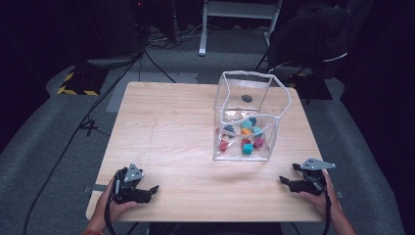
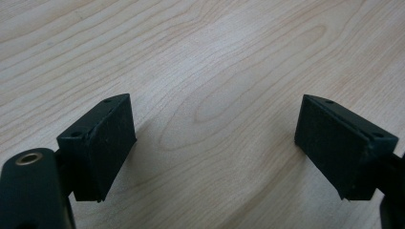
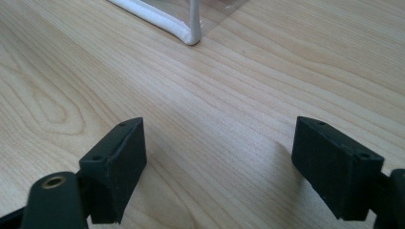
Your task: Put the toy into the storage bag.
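Jaws wide on both grippers, bare table (image 1: 176, 127) between, clear pouch (image 1: 247, 117) of coloured blocks (image 1: 244, 137) well beyond

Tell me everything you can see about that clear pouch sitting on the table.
The clear pouch is a boxy bag of see-through plastic with white piping along its edges. It stands upright with its top open, right of the middle of the wooden table. Small red, teal and orange pieces lie in a loose pile at its bottom, and one dark round spot shows on its far wall. Nothing touches it but the table; both grippers rest apart at the near edge.
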### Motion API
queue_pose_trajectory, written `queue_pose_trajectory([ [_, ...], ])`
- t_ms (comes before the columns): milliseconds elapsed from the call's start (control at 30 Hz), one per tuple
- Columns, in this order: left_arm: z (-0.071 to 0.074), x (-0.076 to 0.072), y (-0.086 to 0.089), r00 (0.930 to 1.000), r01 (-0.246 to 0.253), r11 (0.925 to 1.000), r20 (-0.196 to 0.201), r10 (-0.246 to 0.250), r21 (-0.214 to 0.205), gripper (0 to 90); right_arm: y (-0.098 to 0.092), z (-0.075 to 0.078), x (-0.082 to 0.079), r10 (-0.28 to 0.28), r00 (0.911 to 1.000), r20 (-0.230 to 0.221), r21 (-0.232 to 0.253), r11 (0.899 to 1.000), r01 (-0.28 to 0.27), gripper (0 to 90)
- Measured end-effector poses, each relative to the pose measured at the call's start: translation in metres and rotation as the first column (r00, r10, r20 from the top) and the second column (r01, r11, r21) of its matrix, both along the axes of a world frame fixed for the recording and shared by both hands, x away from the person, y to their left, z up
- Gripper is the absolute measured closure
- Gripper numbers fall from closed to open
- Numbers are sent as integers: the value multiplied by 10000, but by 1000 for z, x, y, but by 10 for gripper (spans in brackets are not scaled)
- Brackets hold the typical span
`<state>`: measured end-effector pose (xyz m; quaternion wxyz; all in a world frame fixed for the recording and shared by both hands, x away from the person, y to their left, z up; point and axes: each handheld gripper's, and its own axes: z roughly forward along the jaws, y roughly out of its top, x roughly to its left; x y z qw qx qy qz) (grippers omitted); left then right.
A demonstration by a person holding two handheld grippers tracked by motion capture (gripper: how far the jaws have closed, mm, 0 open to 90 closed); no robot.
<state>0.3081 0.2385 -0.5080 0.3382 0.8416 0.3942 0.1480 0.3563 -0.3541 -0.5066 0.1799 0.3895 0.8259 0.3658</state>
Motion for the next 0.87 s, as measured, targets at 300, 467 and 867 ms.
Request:
queue_pose_trajectory([
  [300,0,0,0,10000,-27,10000,3,27,-7,141,0,0,0,6,10000,4,-1,10000,-6,195],
  [467,0,1,0,10000,-43,10000,7,43,-18,141,0,0,0,2,10000,-3,3,10000,-2,195],
  [867,0,1,0,9999,-104,9999,-8,104,-25,141,0,0,0,7,10000,4,0,10000,-7,197],
])
